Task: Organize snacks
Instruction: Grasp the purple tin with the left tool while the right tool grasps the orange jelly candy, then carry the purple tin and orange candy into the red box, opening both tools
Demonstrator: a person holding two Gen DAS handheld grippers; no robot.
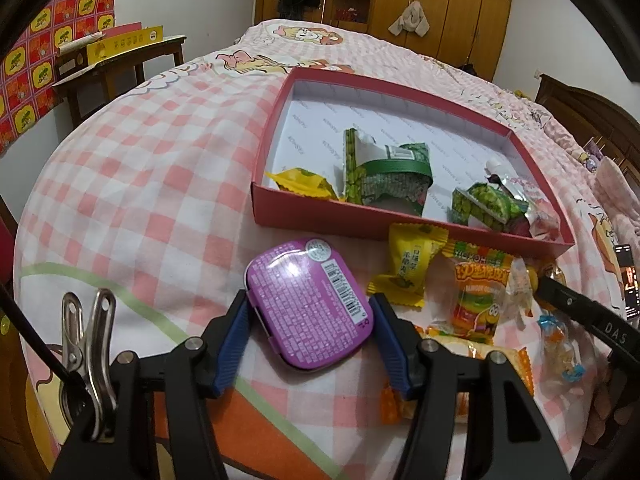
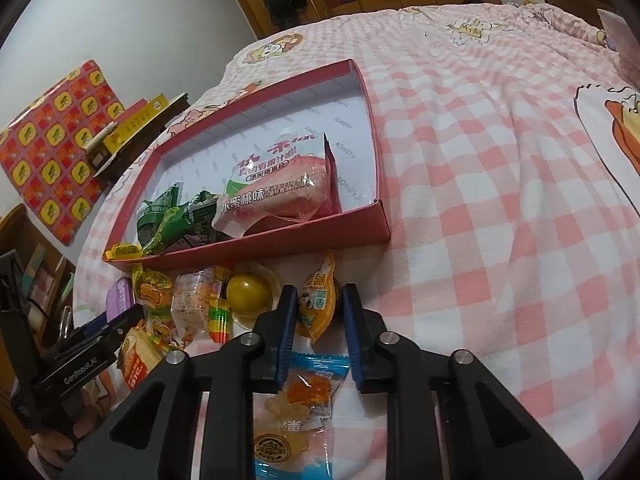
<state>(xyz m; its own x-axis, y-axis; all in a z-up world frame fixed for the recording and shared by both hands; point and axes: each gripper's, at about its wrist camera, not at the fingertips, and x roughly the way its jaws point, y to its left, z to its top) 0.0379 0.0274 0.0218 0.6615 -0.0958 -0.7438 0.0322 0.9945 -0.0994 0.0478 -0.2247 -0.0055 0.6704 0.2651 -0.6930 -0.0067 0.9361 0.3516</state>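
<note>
Here the red box [image 1: 408,232] is serving as the landmark: it is lying on the pink checked bedspread [image 1: 152,168], already holding green packets [image 1: 384,176], a yellow candy [image 1: 304,182] and a pink pouch [image 2: 280,184], while the remaining snacks are sitting in a loose row just in front of its near wall.

The left gripper [image 1: 312,312] is closing around a purple tin [image 1: 308,300], which is lying flat just short of the box's near left corner. Both blue pads are touching the tin's two long sides, so it looks gripped rather than merely straddled. The tin's long axis is running up and away from the tool, roughly toward the box, with its barcode end pointing that way.

The right gripper [image 2: 318,308] is squeezing an orange jelly cup [image 2: 318,304] in front of the box's near right stretch. Its jaws are standing narrow with the cup pinched between the pads. The cup is standing on edge, its printed foil lid facing the camera and its long axis pointing toward the box wall. A round yellow jelly [image 2: 248,294] is sitting just beside it, and a blue packet of gummies [image 2: 304,408] is lying under the tool.

Judging by position, each piece is lying nearer its own hand, and the box is straight ahead of both, so the coming lift should be carrying them forward over the near wall.
</note>
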